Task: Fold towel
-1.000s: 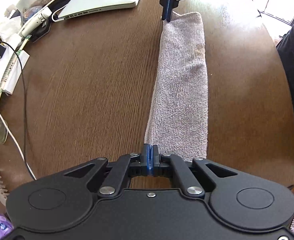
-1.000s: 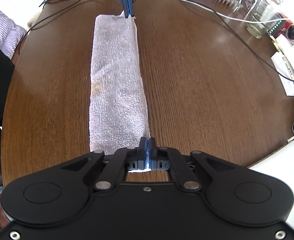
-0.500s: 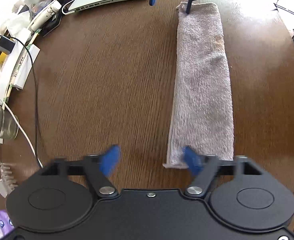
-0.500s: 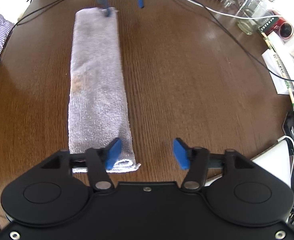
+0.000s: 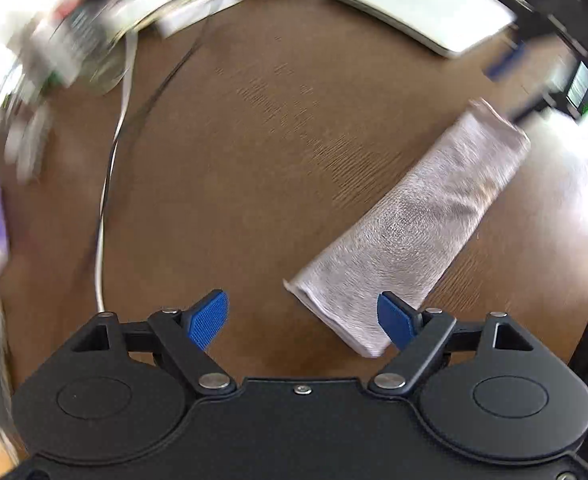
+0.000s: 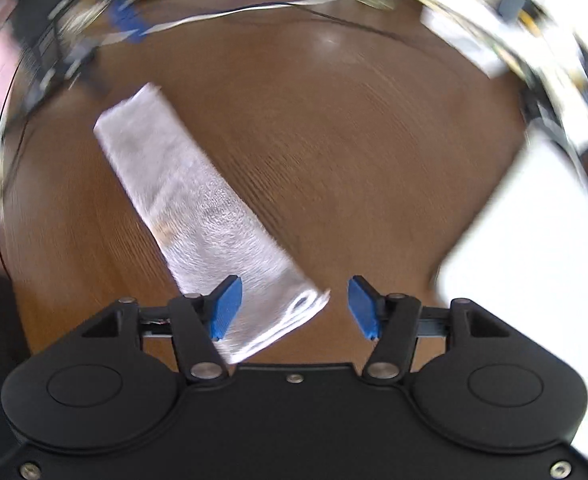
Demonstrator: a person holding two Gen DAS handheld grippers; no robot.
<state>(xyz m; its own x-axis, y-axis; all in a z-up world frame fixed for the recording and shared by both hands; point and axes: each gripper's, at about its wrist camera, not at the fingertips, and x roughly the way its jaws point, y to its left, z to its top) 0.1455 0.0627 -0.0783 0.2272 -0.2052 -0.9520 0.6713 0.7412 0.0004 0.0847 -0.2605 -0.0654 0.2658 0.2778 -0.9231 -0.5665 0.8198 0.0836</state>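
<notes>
There is one towel [image 5: 418, 232], light grey, folded into a long narrow strip, and it lies flat on the one brown wooden table [image 5: 261, 152]. There are two grippers, and each has two blue pads. One closed silver laptop [image 5: 422, 4] lies at the far edge of the table in the left wrist view. Two cables, one white [image 5: 105, 200] and one dark [image 5: 165, 84], run over the wood on the left side of this view. The other objects at the table edge are too blurred to count.

The left gripper [image 5: 304, 322] points steeply down to the table, and its jaws stand wide apart with nothing held. One short end of the towel is below it, near the right pad [image 5: 392, 318], and the strip runs away diagonally to the upper right.

The right gripper [image 6: 294, 308] also points steeply down, and its jaws are apart and hold nothing. The other short end of the towel [image 6: 197, 208] lies under the left pad [image 6: 225, 306] and reaches into the gap between the pads, but the pads do not press it. From there the strip runs to the upper left
</notes>
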